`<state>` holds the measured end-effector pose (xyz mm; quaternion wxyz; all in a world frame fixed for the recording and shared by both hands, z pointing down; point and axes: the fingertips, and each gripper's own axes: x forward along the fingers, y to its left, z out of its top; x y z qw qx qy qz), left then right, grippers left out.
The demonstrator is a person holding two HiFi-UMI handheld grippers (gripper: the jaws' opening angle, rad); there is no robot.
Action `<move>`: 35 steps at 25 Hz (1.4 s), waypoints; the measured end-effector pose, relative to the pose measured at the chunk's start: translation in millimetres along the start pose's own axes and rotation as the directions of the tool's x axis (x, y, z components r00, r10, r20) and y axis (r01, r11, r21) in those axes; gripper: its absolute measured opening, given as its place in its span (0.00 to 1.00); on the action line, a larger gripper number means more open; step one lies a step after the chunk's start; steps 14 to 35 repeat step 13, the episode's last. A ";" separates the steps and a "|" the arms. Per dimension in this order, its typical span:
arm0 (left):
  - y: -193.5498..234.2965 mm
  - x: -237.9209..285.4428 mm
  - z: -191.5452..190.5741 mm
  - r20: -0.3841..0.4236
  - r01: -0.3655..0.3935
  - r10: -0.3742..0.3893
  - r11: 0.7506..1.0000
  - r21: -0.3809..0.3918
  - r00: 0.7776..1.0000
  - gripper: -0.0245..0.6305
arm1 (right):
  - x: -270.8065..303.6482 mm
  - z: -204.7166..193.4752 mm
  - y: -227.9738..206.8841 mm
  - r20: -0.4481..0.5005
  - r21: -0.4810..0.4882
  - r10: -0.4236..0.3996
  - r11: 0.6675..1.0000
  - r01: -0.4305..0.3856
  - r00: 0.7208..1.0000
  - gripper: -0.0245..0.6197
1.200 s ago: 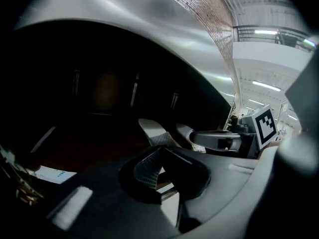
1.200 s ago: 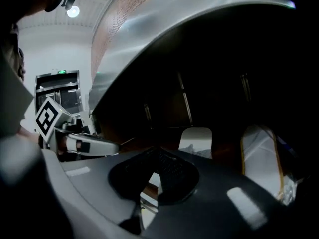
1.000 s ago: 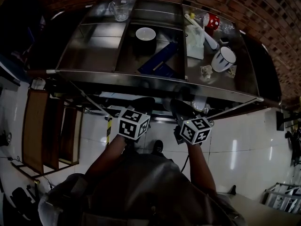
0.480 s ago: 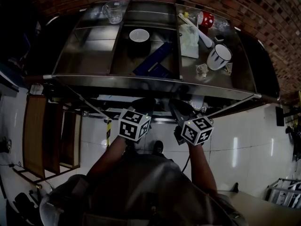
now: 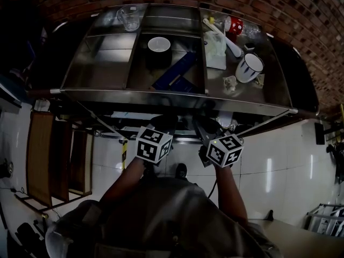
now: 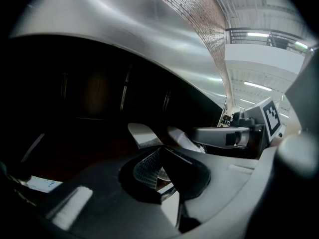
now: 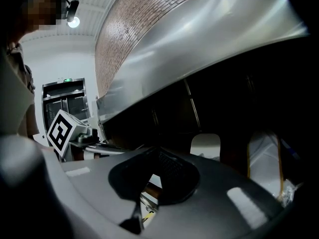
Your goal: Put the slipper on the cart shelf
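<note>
I hold a dark slipper in each gripper, just below the front rim of the steel cart [image 5: 177,94]. My left gripper [image 5: 156,134] is shut on the left slipper [image 5: 164,120], whose grey upper and dark opening fill the left gripper view [image 6: 99,198]. My right gripper [image 5: 217,140] is shut on the right slipper [image 5: 206,126], which fills the right gripper view in the same way [image 7: 224,193]. The slippers hide both pairs of jaws. Behind each slipper lies the dark space under the cart's top. The two grippers are side by side, a little apart.
The cart's top holds a glass cup [image 5: 129,16], a white bowl [image 5: 159,44], a blue book [image 5: 177,74], a white mug [image 5: 250,67], a red can [image 5: 234,24] and a white bag [image 5: 216,42]. A wooden frame [image 5: 54,149] stands on the tiled floor at left.
The cart's top has slid a little higher in the head view. Both grippers and their slippers stay in nearly the same place under the rim.
</note>
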<state>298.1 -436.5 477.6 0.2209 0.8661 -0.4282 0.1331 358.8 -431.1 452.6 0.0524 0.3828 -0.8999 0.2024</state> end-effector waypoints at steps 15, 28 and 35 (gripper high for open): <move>-0.7 1.4 -0.8 -0.011 0.011 -0.011 1.000 0.017 1.000 0.05 | -0.5 1.8 -0.3 0.011 -0.004 -0.013 1.000 0.013 1.000 0.04; -0.7 1.4 -0.8 -0.011 0.011 -0.011 1.000 0.017 1.000 0.05 | -0.5 1.8 -0.3 0.011 -0.004 -0.013 1.000 0.013 1.000 0.04; -0.7 1.4 -0.8 -0.011 0.011 -0.011 1.000 0.017 1.000 0.05 | -0.5 1.8 -0.3 0.011 -0.004 -0.013 1.000 0.013 1.000 0.04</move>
